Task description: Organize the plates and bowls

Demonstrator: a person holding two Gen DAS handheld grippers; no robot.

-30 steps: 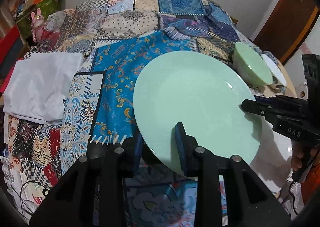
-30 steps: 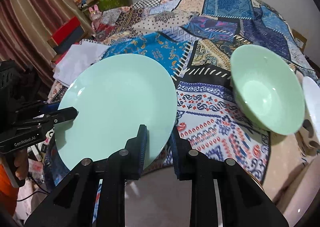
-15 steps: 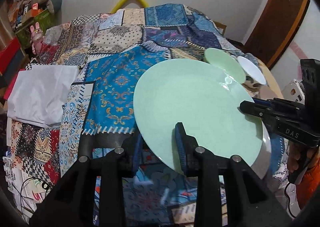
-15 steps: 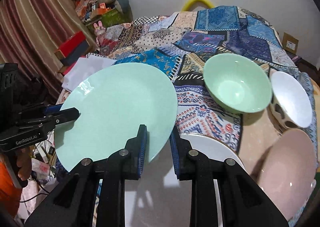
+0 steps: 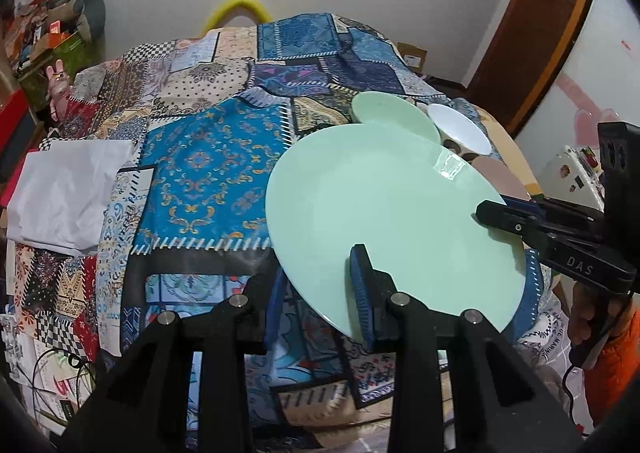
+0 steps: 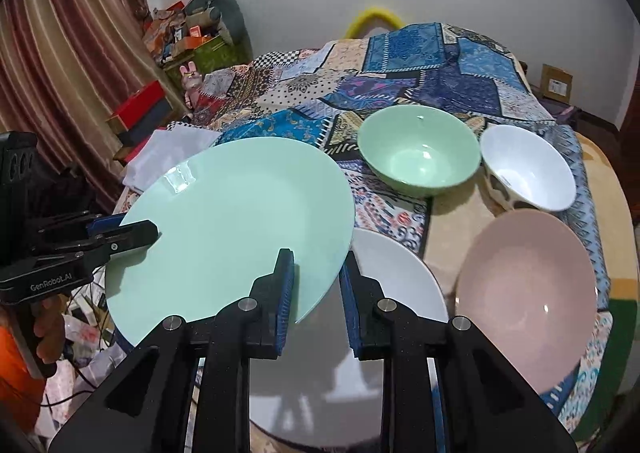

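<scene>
Mint plate (image 6: 232, 221) hides part, perhaps half, of white plate (image 6: 396, 277)

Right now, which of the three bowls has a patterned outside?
The white bowl, farthest right: dark patches mark its outer wall. The green bowl and pink bowl look plain.

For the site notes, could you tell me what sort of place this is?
Probably a lived-in room at home: a patchwork cloth covers the table, striped curtains hang at one side, and cluttered boxes with a toy rabbit line the wall.
</scene>
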